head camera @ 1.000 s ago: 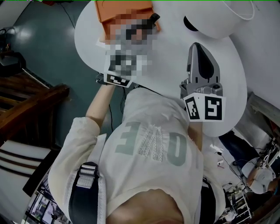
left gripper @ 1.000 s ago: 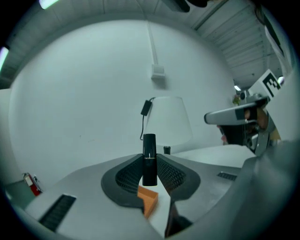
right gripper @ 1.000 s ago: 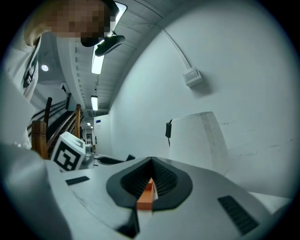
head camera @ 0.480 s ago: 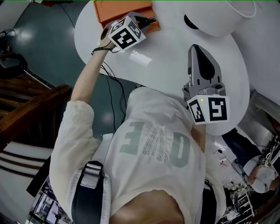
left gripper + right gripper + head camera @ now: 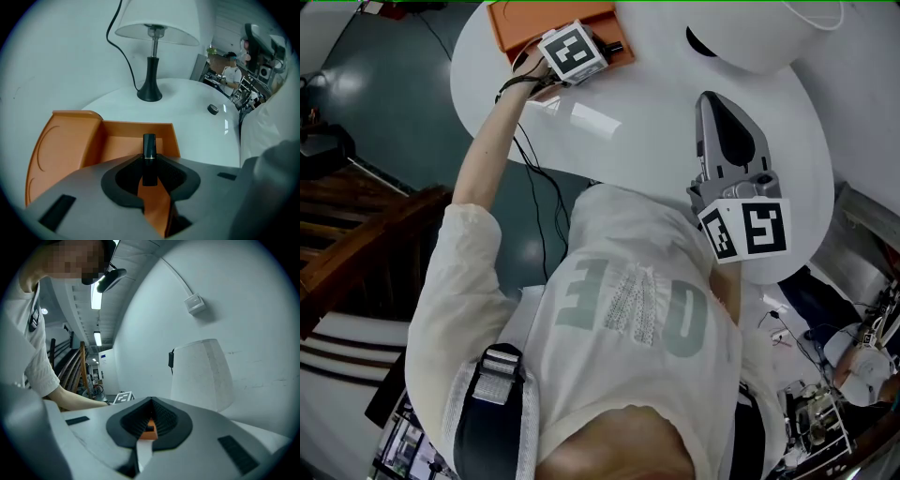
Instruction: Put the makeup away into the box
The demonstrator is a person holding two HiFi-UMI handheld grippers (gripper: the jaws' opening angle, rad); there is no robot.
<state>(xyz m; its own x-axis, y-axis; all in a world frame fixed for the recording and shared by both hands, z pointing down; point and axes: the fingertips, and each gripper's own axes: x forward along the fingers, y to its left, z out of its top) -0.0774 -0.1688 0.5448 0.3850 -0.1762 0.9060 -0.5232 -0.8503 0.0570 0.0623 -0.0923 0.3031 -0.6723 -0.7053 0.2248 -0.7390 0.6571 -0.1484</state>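
While the person in the white T-shirt [image 5: 628,309] leans over the white table [image 5: 647,122], the right tool [image 5: 717,105] sits nearest, low over the table's near side, pointing across it. Its jaws are drawn together, tips meeting, with nothing between them. Only a sliver of orange shows through the slit in the right gripper view.

The left arm is stretched out across the table's left edge. The left hand [image 5: 528,73] carries the left tool [image 5: 149,174], tipped steeply down. It is clenched on a black lipstick tube [image 5: 149,145] with a thin gold band. The tube stands upright between the pads, its top poking out past the tips.

The lipstick hangs over the open orange box [image 5: 93,136], in front of the box's far wall. I cannot tell whether it touches the box floor. The box lies at the table's far left edge, beside the wall.

Past the box is a small dark round item [image 5: 213,109], alone on the bare tabletop to the right. Further back stands a lamp with a black base [image 5: 150,89] and a black cord running up the wall. Its white shade [image 5: 157,23] hangs over the far side of the table.
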